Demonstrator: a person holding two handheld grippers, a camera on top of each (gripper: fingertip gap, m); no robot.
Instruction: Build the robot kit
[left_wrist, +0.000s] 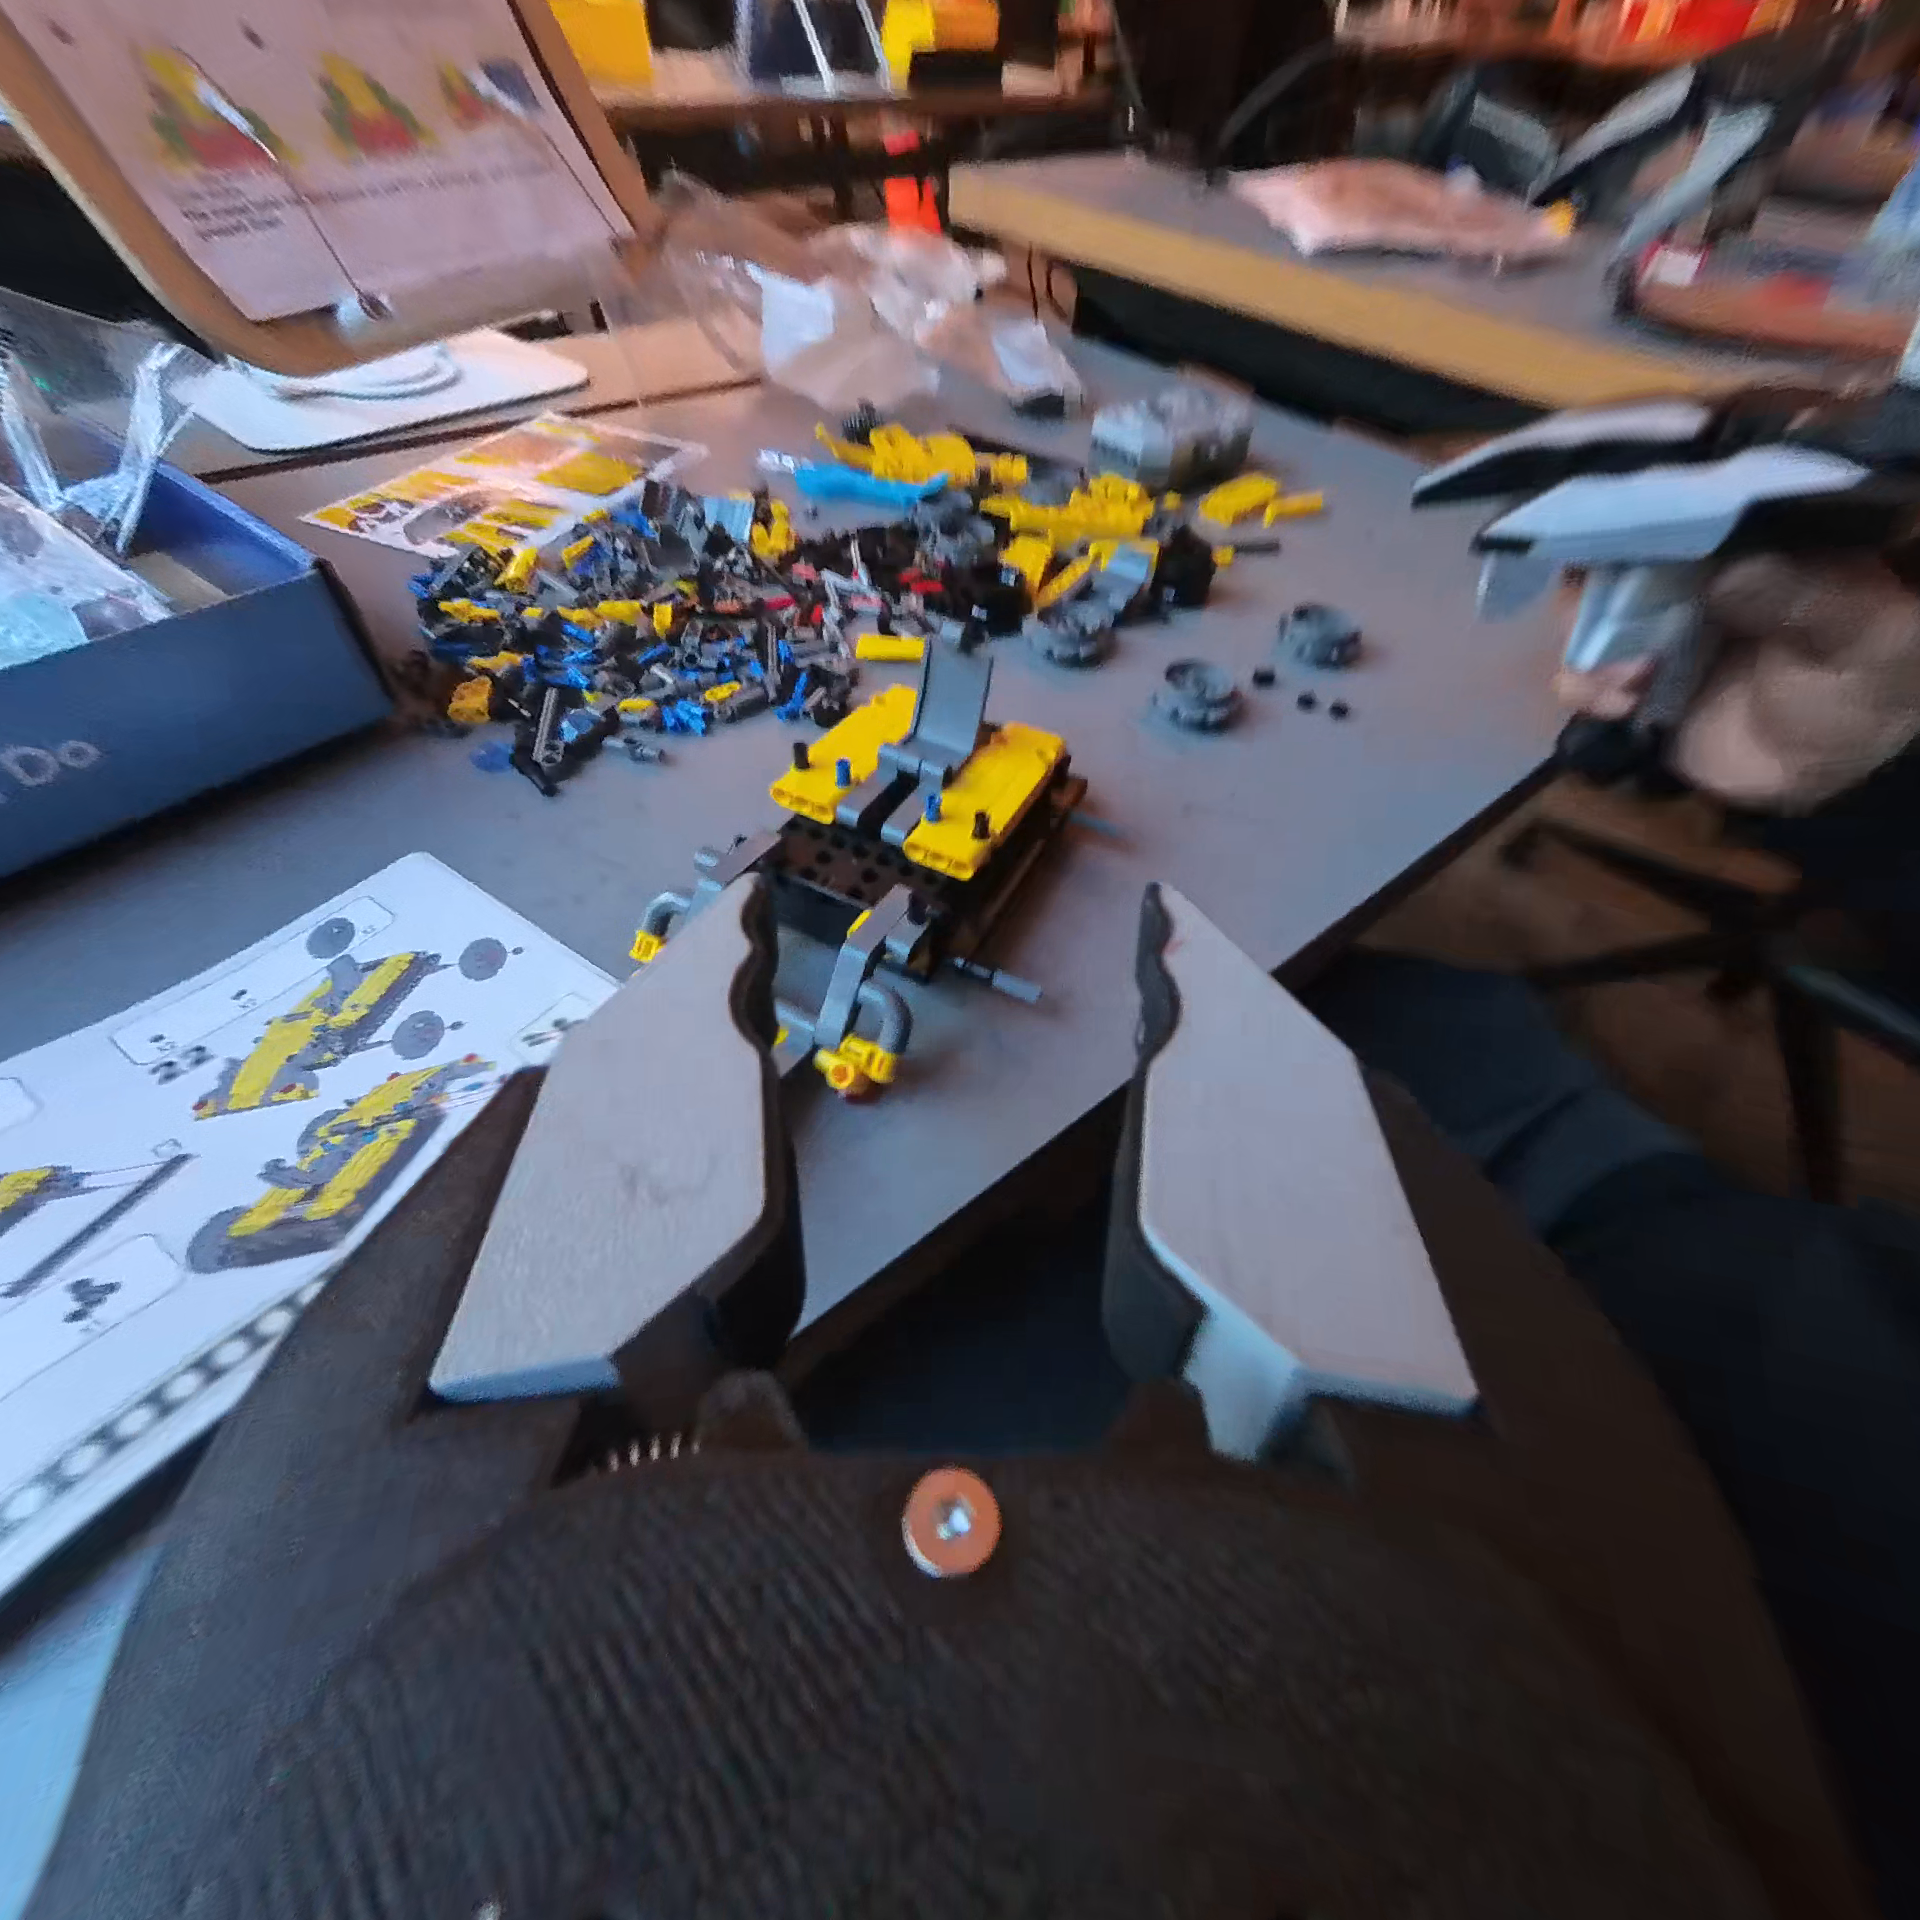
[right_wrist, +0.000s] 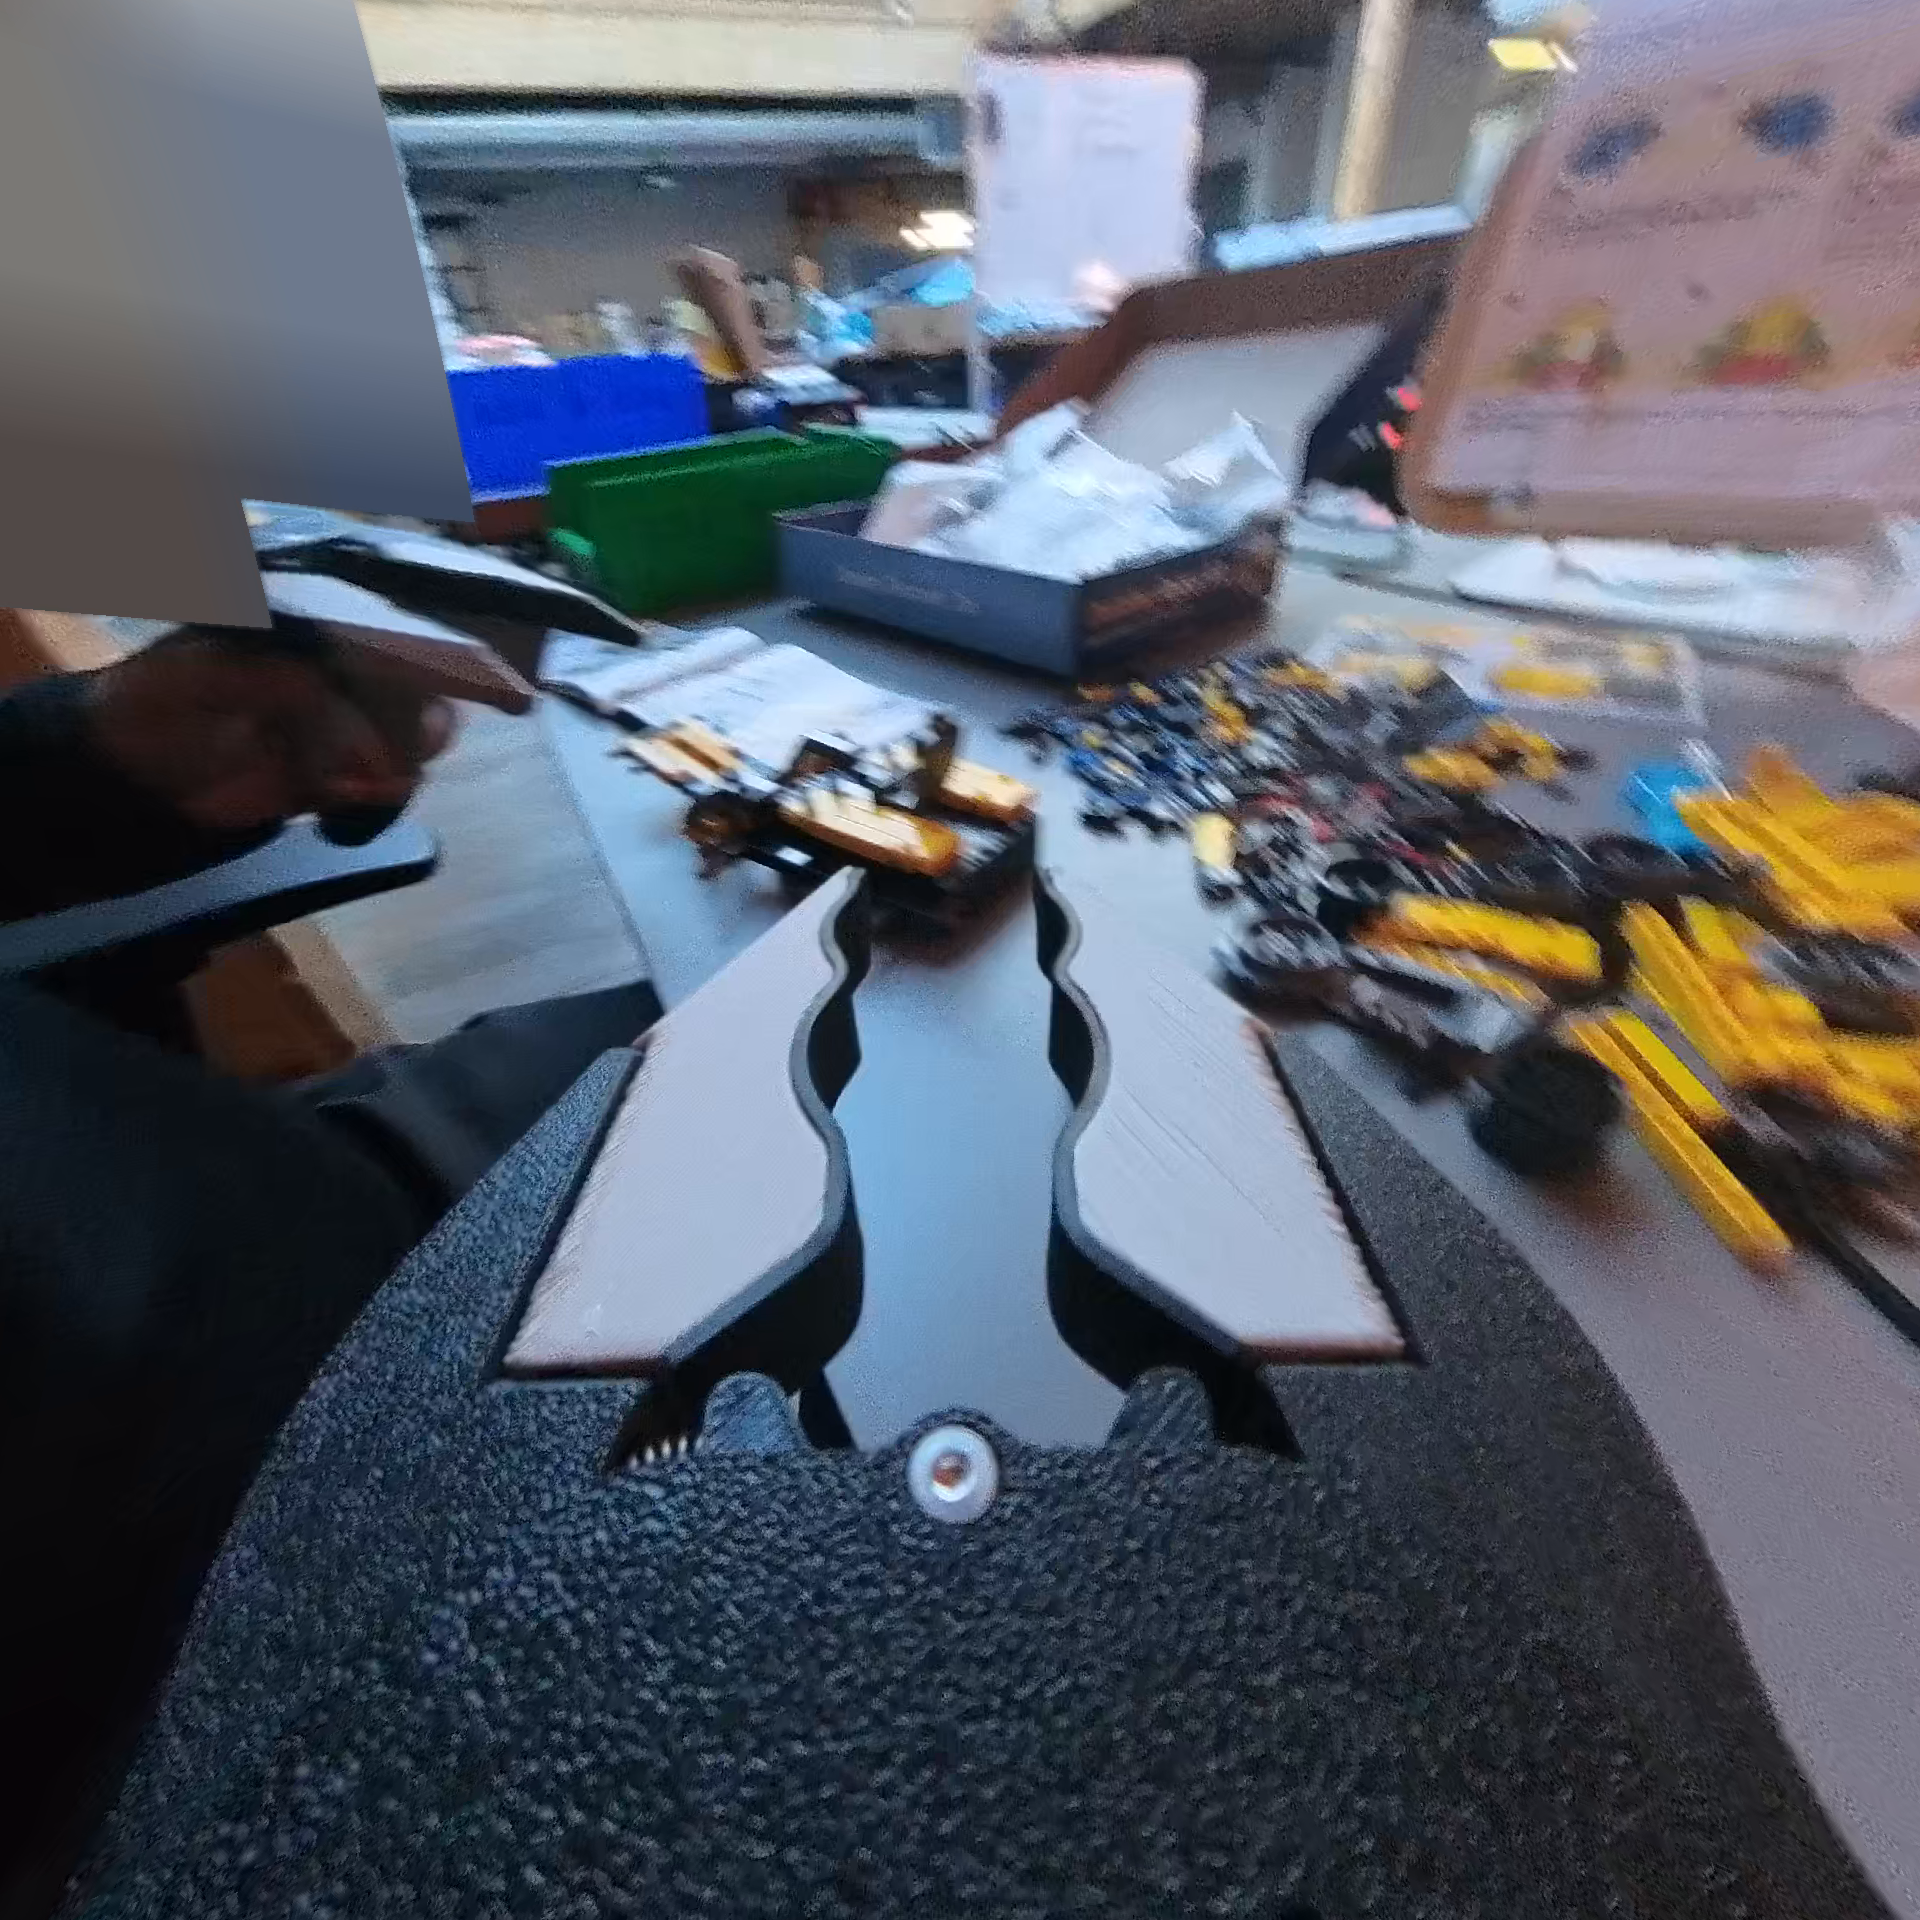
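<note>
A half-built yellow-and-black brick vehicle (left_wrist: 914, 821) sits near the front edge of a grey table (left_wrist: 1247, 831), just ahead of the left gripper (left_wrist: 956, 925), whose two grey fingers (left_wrist: 665, 1122) stand spread wide and empty, the model's grey front bumper showing between their tips without touching them. The right gripper (right_wrist: 945, 904) hovers off the table's right-hand corner, its jaws parted by a narrower gap, holding nothing and pointing at the model's flank from a short way off. Bare tabletop lies to the model's right, running to the table edge, beyond which the floor drops away. Behind the model spreads a heap of loose bricks (left_wrist: 727, 603) in yellow, black and blue, with grey wheels (left_wrist: 1195, 696) scattered apart from it. An open instruction booklet (left_wrist: 208, 1122) lies at the left beside a blue box (left_wrist: 177, 675). Only the right wrist view, heavily blurred, takes in green bins (right_wrist: 686, 509) at the far side; only the left wrist view shows the wheels clearly.
</note>
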